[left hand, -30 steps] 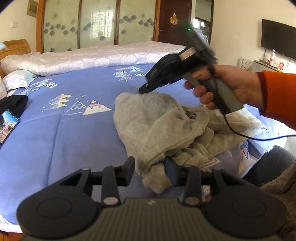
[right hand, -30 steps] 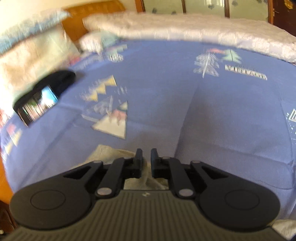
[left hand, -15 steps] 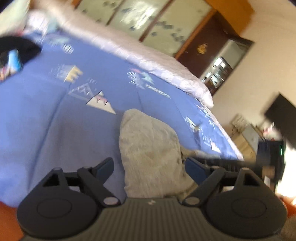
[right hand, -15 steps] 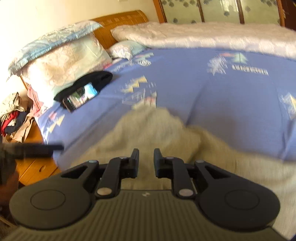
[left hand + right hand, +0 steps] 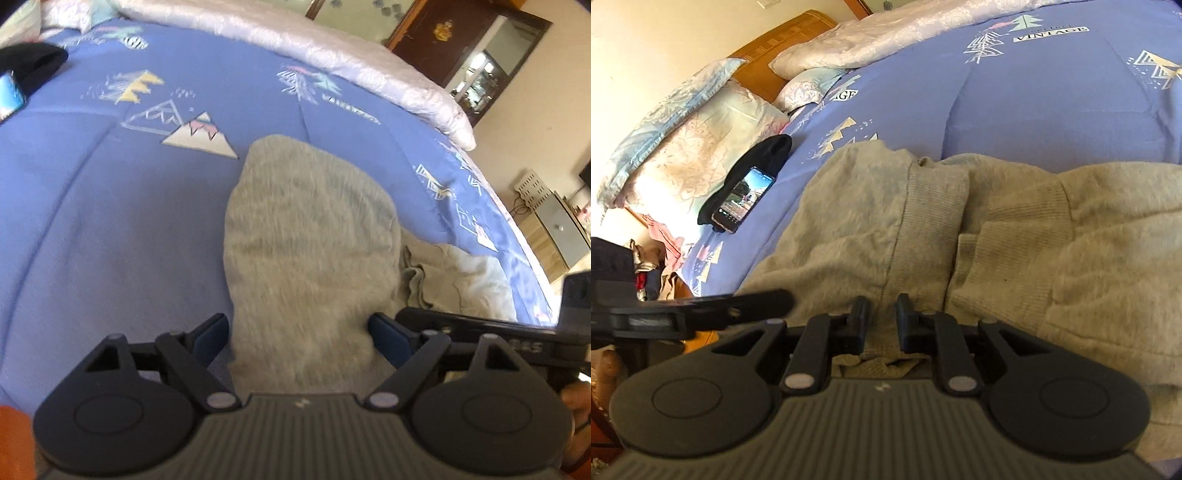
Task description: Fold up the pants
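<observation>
The grey pants lie rumpled on the blue bed. The left gripper has just spread wide, fabric loose between its jaws. The right gripper pinches the pants' edge.

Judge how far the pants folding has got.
Done: the grey pants lie on the blue quilt, bunched near the ribbed band; no neat fold shows. In hand: left tongs, just opened wide, straddle the cloth without pinching; right tongs, just eased slightly apart, have cloth between them, grip unclear. Left: flattening and every fold.
</observation>
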`<act>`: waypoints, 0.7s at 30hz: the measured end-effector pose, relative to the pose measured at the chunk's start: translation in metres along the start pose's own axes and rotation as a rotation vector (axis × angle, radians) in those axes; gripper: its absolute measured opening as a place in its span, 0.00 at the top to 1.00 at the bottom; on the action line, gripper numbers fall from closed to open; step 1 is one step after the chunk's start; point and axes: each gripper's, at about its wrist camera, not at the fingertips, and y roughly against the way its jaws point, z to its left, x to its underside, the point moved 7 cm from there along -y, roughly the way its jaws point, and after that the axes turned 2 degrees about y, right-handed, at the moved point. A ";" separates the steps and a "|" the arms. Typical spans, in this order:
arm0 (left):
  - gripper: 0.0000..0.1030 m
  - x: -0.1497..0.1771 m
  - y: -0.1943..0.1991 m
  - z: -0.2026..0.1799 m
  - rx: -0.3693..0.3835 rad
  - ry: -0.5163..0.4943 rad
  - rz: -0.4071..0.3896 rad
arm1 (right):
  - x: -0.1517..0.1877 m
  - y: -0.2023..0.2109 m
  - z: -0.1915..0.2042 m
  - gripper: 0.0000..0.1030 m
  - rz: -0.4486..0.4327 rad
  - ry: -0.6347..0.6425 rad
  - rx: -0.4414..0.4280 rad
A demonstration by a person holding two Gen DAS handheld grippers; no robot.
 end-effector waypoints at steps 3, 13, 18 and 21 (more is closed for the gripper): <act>0.15 -0.006 0.005 0.006 0.021 0.066 -0.014 | -0.004 0.016 -0.001 0.79 -0.057 -0.020 -0.021; 0.37 -0.015 0.006 0.020 -0.030 0.166 -0.026 | -0.024 0.020 -0.007 0.79 -0.143 0.030 0.024; 0.59 -0.014 -0.001 -0.002 -0.042 0.092 -0.013 | -0.010 -0.020 -0.028 0.77 -0.011 -0.028 0.099; 0.54 -0.015 -0.003 -0.005 -0.041 0.100 -0.016 | -0.013 -0.018 -0.036 0.78 -0.011 -0.087 0.058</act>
